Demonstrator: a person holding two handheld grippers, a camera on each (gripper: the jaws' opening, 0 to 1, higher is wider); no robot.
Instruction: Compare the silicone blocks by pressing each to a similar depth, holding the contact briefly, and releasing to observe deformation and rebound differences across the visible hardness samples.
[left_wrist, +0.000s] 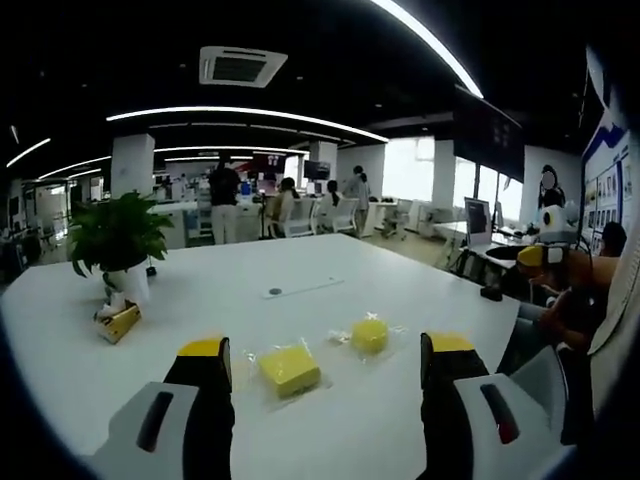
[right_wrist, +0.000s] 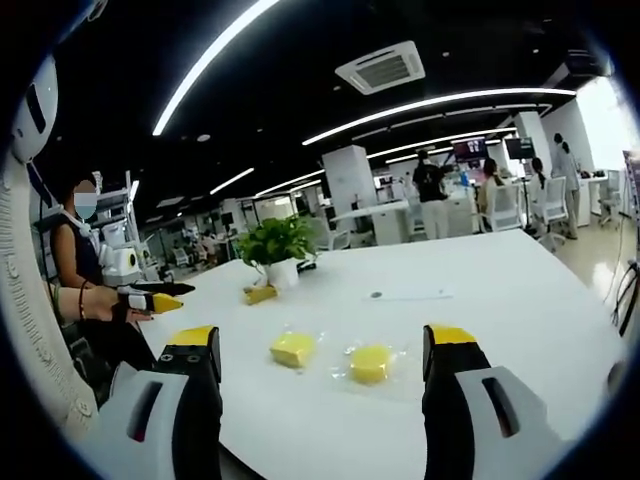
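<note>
Silicone blocks, two yellow ones: in the left gripper view, square block (left_wrist: 290, 368) and round block (left_wrist: 369, 335) lay side by side on the white table (left_wrist: 300, 270), ahead of the left gripper (left_wrist: 326, 360), jaws spread wide, holding nothing. In the right gripper view, same square block (right_wrist: 292, 348) and round block (right_wrist: 371, 363) between the released right gripper (right_wrist: 325, 350) tips. Likely soft, springy, light; best pressed from above at center.

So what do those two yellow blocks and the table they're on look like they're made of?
The square yellow block and the round yellow block look like soft silicone or rubber: matte, evenly coloured, with rounded edges. Each seems to lie in or on a clear plastic wrap, which glints around it. The white table looks like smooth laminate or painted board with a faint sheen; the exact material is unclear.
</note>
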